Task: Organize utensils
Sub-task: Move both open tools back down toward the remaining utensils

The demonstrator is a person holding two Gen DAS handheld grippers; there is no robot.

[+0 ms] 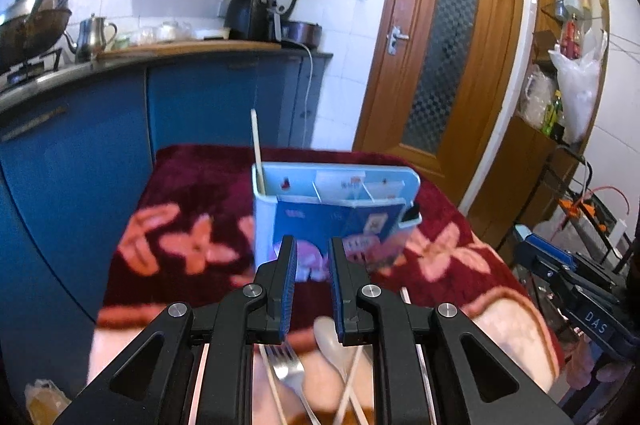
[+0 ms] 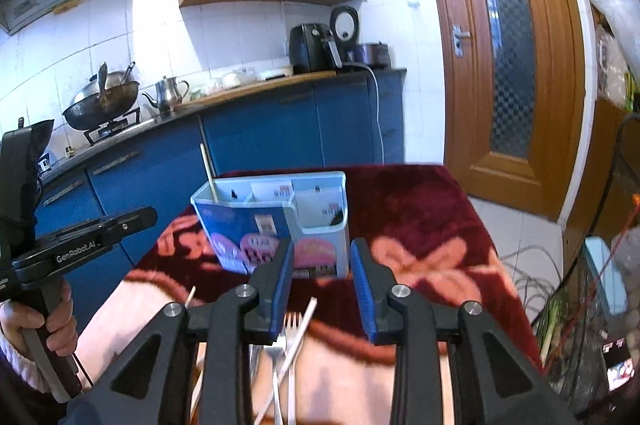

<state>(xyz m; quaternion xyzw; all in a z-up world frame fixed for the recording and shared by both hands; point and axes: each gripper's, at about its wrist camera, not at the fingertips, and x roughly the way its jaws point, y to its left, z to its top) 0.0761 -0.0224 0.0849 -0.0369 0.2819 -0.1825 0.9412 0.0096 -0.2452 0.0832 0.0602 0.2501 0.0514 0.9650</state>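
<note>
A light blue utensil holder (image 1: 332, 217) with several compartments stands on the red flowered blanket (image 1: 192, 193); it also shows in the right wrist view (image 2: 276, 221). One chopstick (image 1: 257, 149) stands in its left compartment, seen too in the right wrist view (image 2: 209, 171). My left gripper (image 1: 313, 265) is open and empty just in front of the holder. Below it lie a fork (image 1: 286, 365), a spoon (image 1: 334, 341) and chopsticks (image 1: 352, 381). My right gripper (image 2: 322, 273) is open and empty, above a fork (image 2: 290, 333) and a chopstick (image 2: 298, 329).
Blue kitchen cabinets (image 2: 260, 129) and a counter with a wok (image 2: 100, 101), kettle (image 2: 170, 93) and air fryer (image 2: 310, 47) stand behind the table. A wooden door (image 2: 508, 45) is at the right. The left hand-held unit (image 2: 60, 253) shows at the left of the right wrist view.
</note>
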